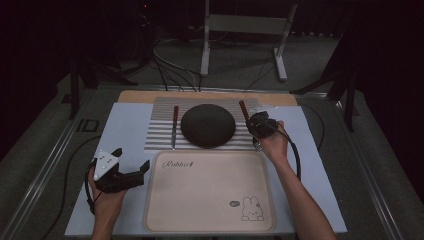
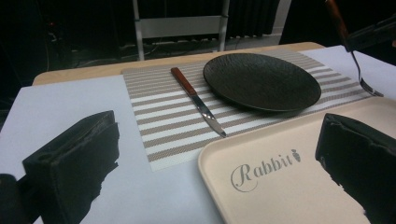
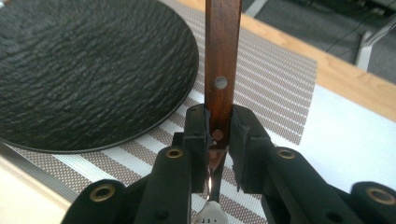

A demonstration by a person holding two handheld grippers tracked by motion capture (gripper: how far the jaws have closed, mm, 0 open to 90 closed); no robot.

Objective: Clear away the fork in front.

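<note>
On the table: I see a striped mat at the far side and a beige tray at the near side, just in front of the mat.
Right gripper: I have its jaws pressed together on the fork, pinching the wooden handle at its lower end, just above the metal neck.
Fork: it is off the mat, handle up and tilted away from me, tines hanging down below the jaws; from the left gripper view I see the tines over the right edge of the mat, but I cannot tell whether they touch it.
Right hand: it is at the right end of the mat, just beside the plate, which lies between it and the knife.
Left gripper: I hold it with jaws spread wide and nothing between them; it is near the tray's left edge, over the white table cover, well apart from the fork.
Plate: dark, round, textured, lying flat on the middle of the mat.
Knife: it lies flat on the mat just left of the plate, wooden handle at the far end, blade pointing toward the tray.
Tray: printed with "Rabbit" near its far left corner and a small rabbit drawing near its near right corner.
</note>
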